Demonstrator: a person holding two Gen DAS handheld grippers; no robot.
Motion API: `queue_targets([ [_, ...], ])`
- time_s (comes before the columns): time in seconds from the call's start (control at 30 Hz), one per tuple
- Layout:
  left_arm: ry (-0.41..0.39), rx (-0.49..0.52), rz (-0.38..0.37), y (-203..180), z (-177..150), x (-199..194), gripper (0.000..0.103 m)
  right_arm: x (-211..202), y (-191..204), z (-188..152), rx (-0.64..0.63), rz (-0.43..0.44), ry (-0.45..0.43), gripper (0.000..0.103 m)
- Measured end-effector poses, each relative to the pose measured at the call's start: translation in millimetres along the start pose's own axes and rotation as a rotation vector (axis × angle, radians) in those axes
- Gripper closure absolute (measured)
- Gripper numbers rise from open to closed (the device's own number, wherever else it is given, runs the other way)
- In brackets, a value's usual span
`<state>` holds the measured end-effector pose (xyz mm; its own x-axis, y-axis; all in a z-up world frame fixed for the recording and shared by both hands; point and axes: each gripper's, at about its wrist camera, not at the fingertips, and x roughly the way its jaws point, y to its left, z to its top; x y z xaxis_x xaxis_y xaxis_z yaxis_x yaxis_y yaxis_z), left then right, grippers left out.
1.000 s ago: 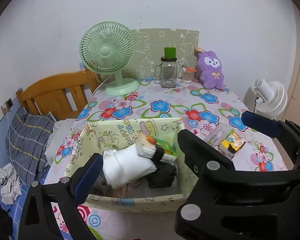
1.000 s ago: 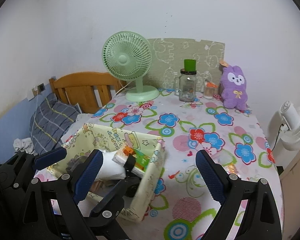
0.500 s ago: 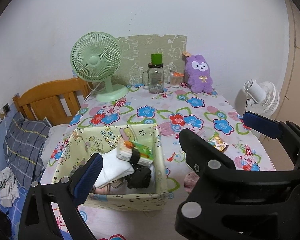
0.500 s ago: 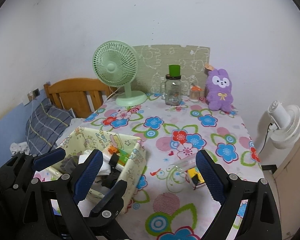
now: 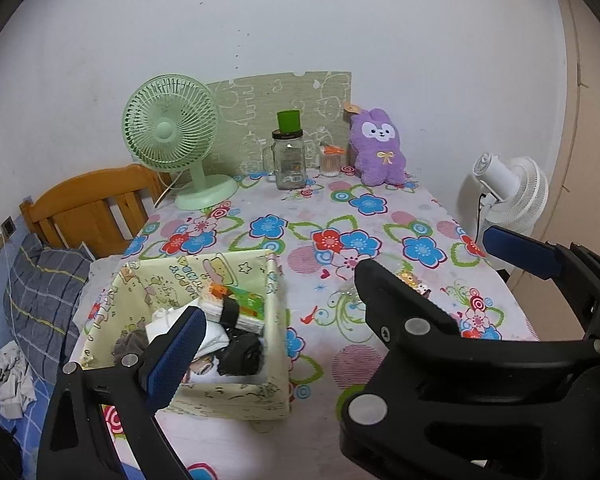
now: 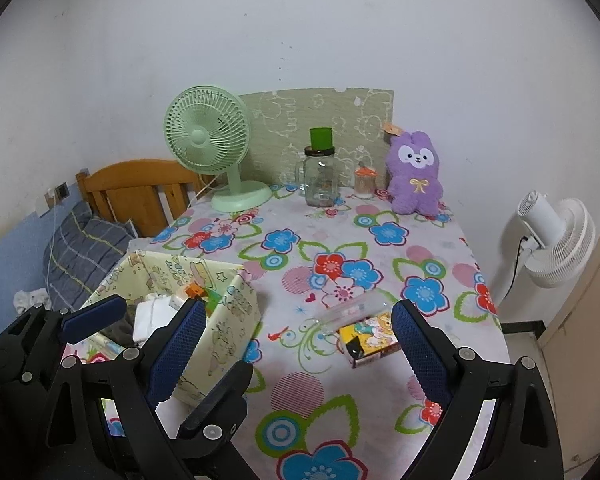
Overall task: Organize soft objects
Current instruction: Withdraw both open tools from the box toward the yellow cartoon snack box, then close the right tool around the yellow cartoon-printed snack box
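Soft objects: folded cloths [image 5: 168,322] packed in fabric bin [image 5: 274,300] at bench's near-left; purple plush [image 6: 414,174] upright at far edge by wall. Left gripper [image 5: 340,308] and right gripper [image 6: 296,344] hover near, jaws spread wide, both empty. Risk: reaching for plush, an arm could clip glass jar [image 6: 320,180] or bin's floppy wall. Floral-cloth bench [image 6: 340,396]; green fan [image 6: 206,134], bed beside, white wall.

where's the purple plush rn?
The purple plush stands upright at the far right of the table, against the wall. A small jar is just to its left, then the glass mug.
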<state>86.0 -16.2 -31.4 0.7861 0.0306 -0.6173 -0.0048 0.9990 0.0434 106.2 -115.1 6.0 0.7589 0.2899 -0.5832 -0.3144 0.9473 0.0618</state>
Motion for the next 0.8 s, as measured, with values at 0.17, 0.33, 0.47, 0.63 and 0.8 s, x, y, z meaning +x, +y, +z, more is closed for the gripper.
queue_targets([
  [0.17,-0.007,0.005,-0.014,-12.7,0.2,2.4,0.003,-0.4,-11.3,-2.7,0.011,-0.018,-0.001,0.007],
  [0.33,-0.011,0.009,-0.029,-23.3,-0.5,7.7,0.003,1.8,-23.5,-6.7,0.024,-0.034,0.009,0.007],
  [0.47,0.007,-0.003,-0.053,-32.1,-2.1,17.5,0.004,4.9,-33.0,-10.6,0.023,-0.049,0.009,0.007],
  [0.63,0.014,-0.003,-0.065,-43.1,-5.2,28.8,0.004,12.9,-48.1,-16.8,0.032,-0.057,0.023,0.007],
  [0.8,0.04,-0.001,-0.065,-51.3,-8.2,42.5,0.005,24.2,-60.4,-22.8,0.037,-0.06,0.04,0.007],
])
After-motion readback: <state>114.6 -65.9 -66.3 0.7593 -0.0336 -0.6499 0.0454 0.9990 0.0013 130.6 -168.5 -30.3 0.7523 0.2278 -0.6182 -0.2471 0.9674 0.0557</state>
